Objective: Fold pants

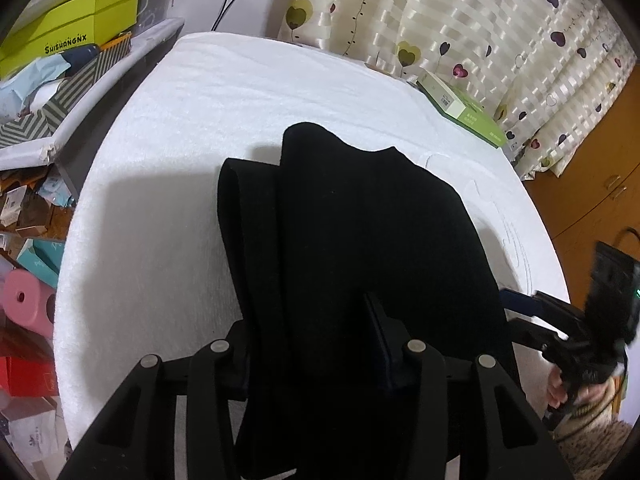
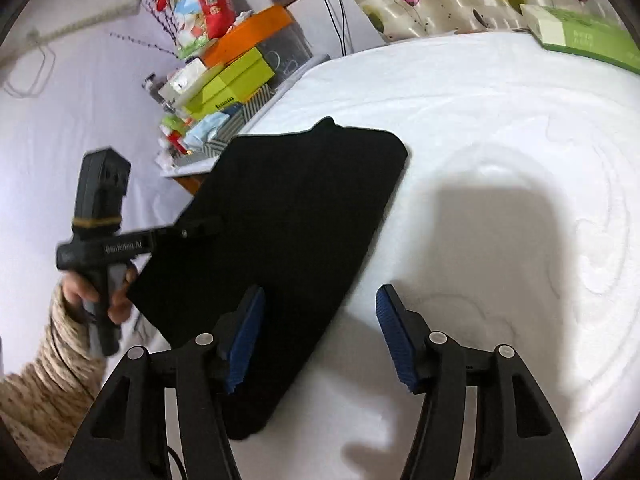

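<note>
Presently the black pants [image 1: 360,240] lie folded on a surface covered with a white towel-like cloth [image 1: 180,128]; whether a bench or a bed carries it cannot be told. In the left wrist view the near end of the pants runs straight between the fingers of the left claw [image 1: 312,364], filling the gap. The dark cloth hides the pads, so I cannot tell whether that claw is clamped on it or only straddles it. Beyond the left claw the pants stretch away, with a narrower folded band along their left side and a humped far edge.

In the right wrist view the right claw [image 2: 320,340] stands with its jaws wide apart and nothing between them. Its left blue pad [image 2: 246,336] sits over the right edge of the pants, and its right blue pad [image 2: 396,344] is over bare white cloth. Ahead and to the left of the right claw the pants lie as a flat dark slab.

A green box [image 1: 464,110] rests at the far right of the cloth, near a heart-patterned curtain [image 1: 480,20]. Far left of the left claw stands a shelf heaped with boxes [image 1: 72,28].
</note>
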Motion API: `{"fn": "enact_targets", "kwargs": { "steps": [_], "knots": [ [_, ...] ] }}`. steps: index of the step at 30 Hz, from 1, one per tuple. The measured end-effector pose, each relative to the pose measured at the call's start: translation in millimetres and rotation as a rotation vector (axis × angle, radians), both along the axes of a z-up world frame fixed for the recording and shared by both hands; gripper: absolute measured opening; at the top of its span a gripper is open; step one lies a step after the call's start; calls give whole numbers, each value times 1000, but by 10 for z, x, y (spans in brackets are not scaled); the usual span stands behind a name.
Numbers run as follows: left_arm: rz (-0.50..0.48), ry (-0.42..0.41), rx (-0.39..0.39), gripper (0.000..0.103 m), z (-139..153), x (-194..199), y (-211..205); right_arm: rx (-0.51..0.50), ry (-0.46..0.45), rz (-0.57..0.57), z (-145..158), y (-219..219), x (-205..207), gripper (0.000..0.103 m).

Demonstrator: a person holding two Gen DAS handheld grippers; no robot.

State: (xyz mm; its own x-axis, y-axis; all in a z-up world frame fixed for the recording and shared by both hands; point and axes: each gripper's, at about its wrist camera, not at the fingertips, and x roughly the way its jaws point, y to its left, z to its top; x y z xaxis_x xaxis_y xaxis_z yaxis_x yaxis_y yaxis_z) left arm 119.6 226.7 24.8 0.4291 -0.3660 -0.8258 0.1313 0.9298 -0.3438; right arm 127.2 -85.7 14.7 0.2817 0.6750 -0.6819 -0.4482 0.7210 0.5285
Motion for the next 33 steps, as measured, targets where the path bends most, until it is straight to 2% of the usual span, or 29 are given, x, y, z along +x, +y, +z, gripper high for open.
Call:
{"fn": "enact_targets", "kwargs": {
  "steps": [6,15,20,22,23,25,28,31,33],
  "knots": [
    [-8,-15,-18,49,-21,-13,27,59,43,38,-63,140,200,60],
    [-8,-21,-25,49,-28,-15,34,145,100,20,-108,144,212,61],
    [-6,-27,-27,49,-25,-23,32,107,83,0,-82,228,211,59],
    [-4,-31,-17,49,-17,-24,22,36,48,2,-38,338,214,46],
    [-3,-33,-10,49,-13,-32,12,20,35,7,-31,362,209,43],
    [3,-39,6,48,5,-43,-19,27,23,-2,-11,366,206,28],
    [10,-54,42,40,55,-60,-73,15,-28,6,100,396,175,21],
    [14,-71,69,29,127,-74,-138,3,-88,21,222,455,118,20],
    [15,-83,88,25,177,-81,-188,11,-110,32,292,462,97,19]
  ]
}}
